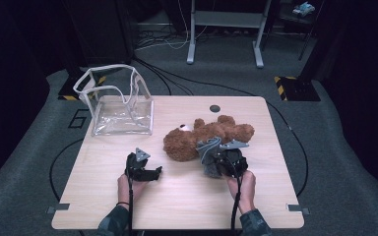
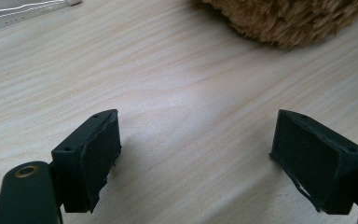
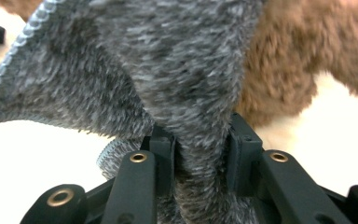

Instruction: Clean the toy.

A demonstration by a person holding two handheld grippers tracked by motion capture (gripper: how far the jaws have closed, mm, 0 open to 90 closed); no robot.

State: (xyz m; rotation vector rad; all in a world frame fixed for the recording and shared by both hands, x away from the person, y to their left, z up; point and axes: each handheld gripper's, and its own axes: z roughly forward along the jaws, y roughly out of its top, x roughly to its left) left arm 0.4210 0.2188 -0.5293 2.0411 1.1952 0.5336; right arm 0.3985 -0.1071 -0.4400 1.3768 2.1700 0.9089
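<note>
Pinching grey cloth [image 3: 186, 84] in right gripper [image 3: 200, 154] beside teddy bear [image 1: 202, 137]; left gripper [image 2: 196, 154] wide, empty.

In the right gripper view the grey cloth [image 3: 168, 70] hides most of the bear [image 3: 289, 70] and runs past the top edge, the fur blurred; in the left gripper view the bear [image 2: 289, 18] is cut by the top edge; in the high view the cloth [image 1: 208, 150] covers the bear's near side.
</note>
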